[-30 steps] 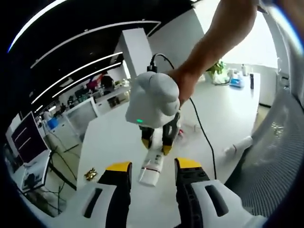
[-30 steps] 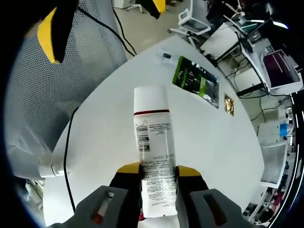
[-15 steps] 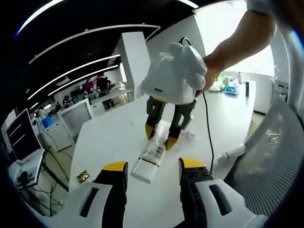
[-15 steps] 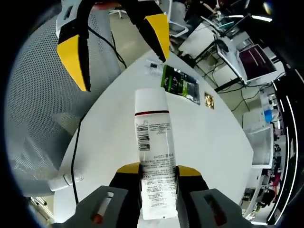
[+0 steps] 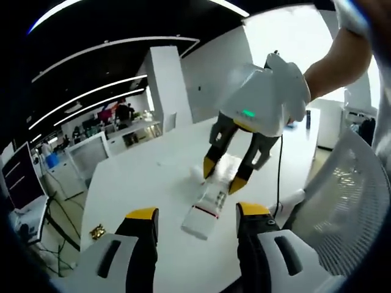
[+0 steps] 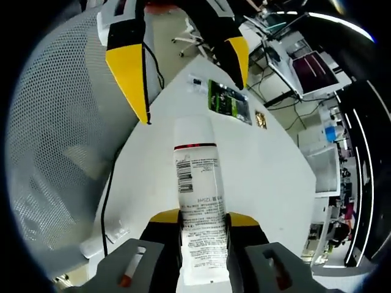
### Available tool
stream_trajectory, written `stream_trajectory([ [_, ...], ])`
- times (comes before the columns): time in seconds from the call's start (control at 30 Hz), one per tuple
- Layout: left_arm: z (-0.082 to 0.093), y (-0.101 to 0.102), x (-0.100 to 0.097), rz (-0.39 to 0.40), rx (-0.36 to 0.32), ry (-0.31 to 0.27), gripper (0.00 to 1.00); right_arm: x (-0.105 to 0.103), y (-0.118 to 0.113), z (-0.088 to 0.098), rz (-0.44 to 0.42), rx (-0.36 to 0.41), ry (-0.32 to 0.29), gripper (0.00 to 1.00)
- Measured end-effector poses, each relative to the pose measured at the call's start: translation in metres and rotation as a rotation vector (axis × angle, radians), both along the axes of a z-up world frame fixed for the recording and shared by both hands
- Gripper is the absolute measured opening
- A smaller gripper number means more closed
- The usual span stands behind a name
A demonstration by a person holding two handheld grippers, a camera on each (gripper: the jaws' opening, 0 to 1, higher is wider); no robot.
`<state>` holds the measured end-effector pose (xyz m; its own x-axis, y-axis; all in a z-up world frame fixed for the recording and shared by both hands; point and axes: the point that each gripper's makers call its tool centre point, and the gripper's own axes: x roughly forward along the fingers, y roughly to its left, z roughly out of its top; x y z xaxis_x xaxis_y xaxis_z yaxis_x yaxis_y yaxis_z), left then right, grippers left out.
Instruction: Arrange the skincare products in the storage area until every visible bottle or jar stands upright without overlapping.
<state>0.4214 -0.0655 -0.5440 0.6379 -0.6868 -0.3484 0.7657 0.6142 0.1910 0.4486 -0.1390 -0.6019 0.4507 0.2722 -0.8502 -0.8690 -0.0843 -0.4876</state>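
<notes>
A white tube bottle with a red band is clamped by its lower end in my right gripper, cap pointing away, held above the white table. In the left gripper view the same bottle hangs tilted, cap end toward my left gripper. The right gripper reaches in from the upper right with a hand on it. My left gripper's jaws stand wide open with nothing between them. In the right gripper view the left gripper straddles the space just beyond the cap.
A green packet and a small gold item lie on the table near its edge. A grey mesh chair stands beside the table, with a black cable running over the edge. Desks and monitors fill the room behind.
The left gripper's open jaws have come closer to the bottle's cap end. The right gripper has lifted and tilted while keeping its hold on the bottle.
</notes>
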Motion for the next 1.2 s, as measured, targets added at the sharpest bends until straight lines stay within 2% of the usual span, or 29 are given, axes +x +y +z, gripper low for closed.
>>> stream_trajectory([
  [0.17, 0.0, -0.005, -0.005, -0.028, -0.024, 0.031, 0.53, -0.008, -0.006, 0.004, -0.027, 0.007, -0.027, 0.21],
  [0.2, 0.003, -0.006, -0.006, -0.028, -0.058, 0.05, 0.54, -0.009, -0.007, 0.005, -0.03, 0.008, -0.034, 0.21],
  [0.23, 0.012, -0.006, -0.006, -0.02, -0.14, 0.083, 0.56, -0.01, -0.008, 0.006, -0.035, 0.01, -0.037, 0.21],
  [0.3, 0.021, -0.002, -0.002, 0.013, -0.237, 0.128, 0.59, -0.012, -0.01, 0.009, -0.053, 0.015, -0.05, 0.21],
  [0.43, 0.015, -0.002, -0.001, 0.012, -0.213, 0.144, 0.6, -0.017, -0.01, 0.016, -0.036, 0.008, -0.097, 0.21],
  [0.57, 0.013, -0.01, -0.01, -0.032, -0.201, 0.155, 0.57, -0.024, -0.012, 0.021, -0.023, 0.013, -0.126, 0.21],
  [0.7, 0.009, -0.021, -0.02, -0.088, -0.227, 0.241, 0.54, -0.031, -0.015, 0.02, 0.011, -0.005, -0.162, 0.21],
  [0.87, 0.001, -0.024, -0.023, -0.097, -0.203, 0.271, 0.55, -0.04, -0.016, 0.022, 0.048, -0.007, -0.191, 0.21],
  [0.93, -0.003, -0.025, -0.025, -0.102, -0.171, 0.274, 0.52, -0.043, -0.016, 0.026, 0.064, -0.002, -0.195, 0.21],
  [1.07, -0.002, -0.029, -0.031, -0.14, -0.175, 0.296, 0.43, -0.05, -0.01, 0.035, 0.146, -0.022, -0.224, 0.21],
  [1.2, -0.002, -0.031, -0.032, -0.146, -0.174, 0.297, 0.49, -0.057, -0.003, 0.043, 0.226, -0.046, -0.26, 0.21],
])
